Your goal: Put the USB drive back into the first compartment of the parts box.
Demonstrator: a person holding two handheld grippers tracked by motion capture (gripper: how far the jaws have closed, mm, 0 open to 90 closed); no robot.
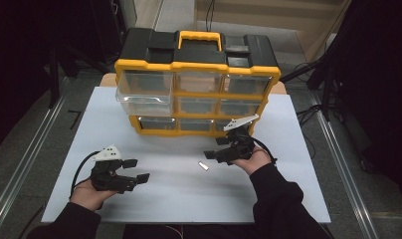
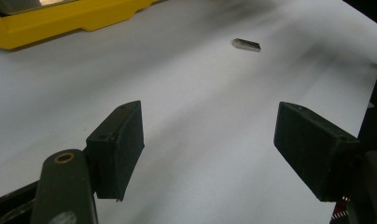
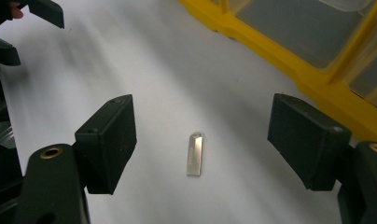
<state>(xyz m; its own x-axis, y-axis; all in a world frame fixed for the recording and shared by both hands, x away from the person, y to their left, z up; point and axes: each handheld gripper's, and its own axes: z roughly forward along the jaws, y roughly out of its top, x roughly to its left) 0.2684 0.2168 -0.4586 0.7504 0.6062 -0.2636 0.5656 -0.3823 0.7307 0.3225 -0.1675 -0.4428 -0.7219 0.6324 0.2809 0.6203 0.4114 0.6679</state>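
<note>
A small silver USB stick (image 1: 203,166) lies flat on the white table top (image 1: 179,199), in front of a yellow and black drawer organizer (image 1: 196,64). My right gripper (image 1: 215,148) is open just right of the stick. In the right gripper view the stick (image 3: 195,154) lies on the table between and below the open gripper (image 3: 200,119), untouched. My left gripper (image 1: 137,170) is open at the front left, holding nothing. From the left gripper view the stick (image 2: 246,44) lies far ahead of the open gripper (image 2: 210,126).
The organizer's top-left clear drawer (image 1: 142,94) is pulled out over the table. Its yellow frame (image 3: 289,56) runs close on the right of the right gripper, and a corner of the frame (image 2: 60,21) appears ahead of the left gripper. Dark floor and metal rails flank the table.
</note>
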